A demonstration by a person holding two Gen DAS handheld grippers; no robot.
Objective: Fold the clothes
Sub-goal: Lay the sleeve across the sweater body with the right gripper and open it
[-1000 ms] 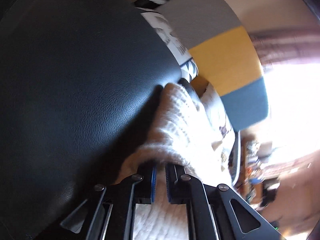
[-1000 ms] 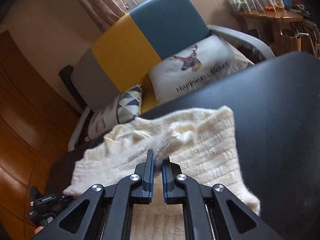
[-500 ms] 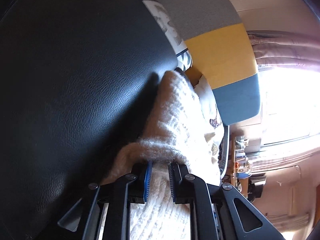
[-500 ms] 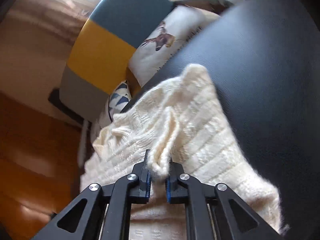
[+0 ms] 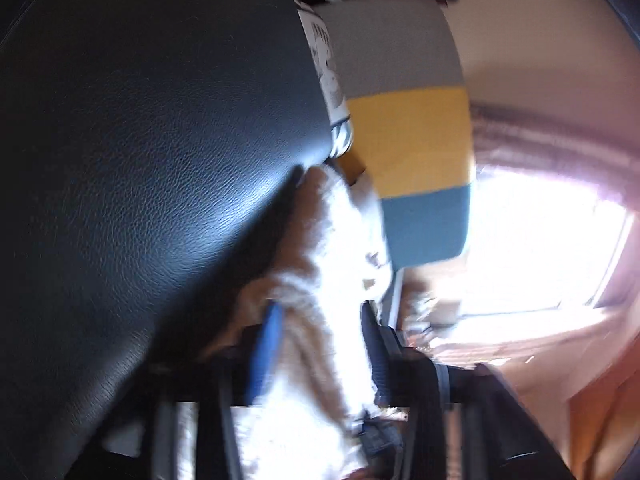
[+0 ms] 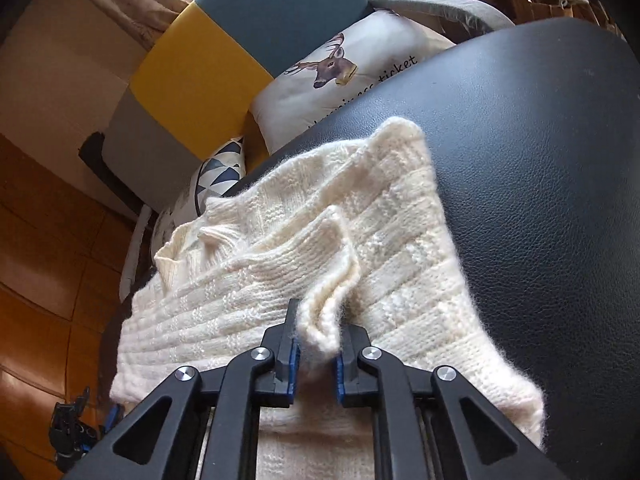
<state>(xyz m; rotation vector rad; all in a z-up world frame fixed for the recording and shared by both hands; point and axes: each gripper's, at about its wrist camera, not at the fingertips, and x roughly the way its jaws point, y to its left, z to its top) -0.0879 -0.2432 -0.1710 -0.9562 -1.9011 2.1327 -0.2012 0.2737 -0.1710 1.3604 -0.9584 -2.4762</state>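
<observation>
The cream knitted sweater lies half-folded on the black leather counter; left gripper just released, right gripper loosening around a fold.

A cream ribbed knit sweater is spread, partly folded, at the black leather surface's edge.

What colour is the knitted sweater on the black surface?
Cream white, a ribbed knit; the sweater shows best in the right wrist view.
</observation>
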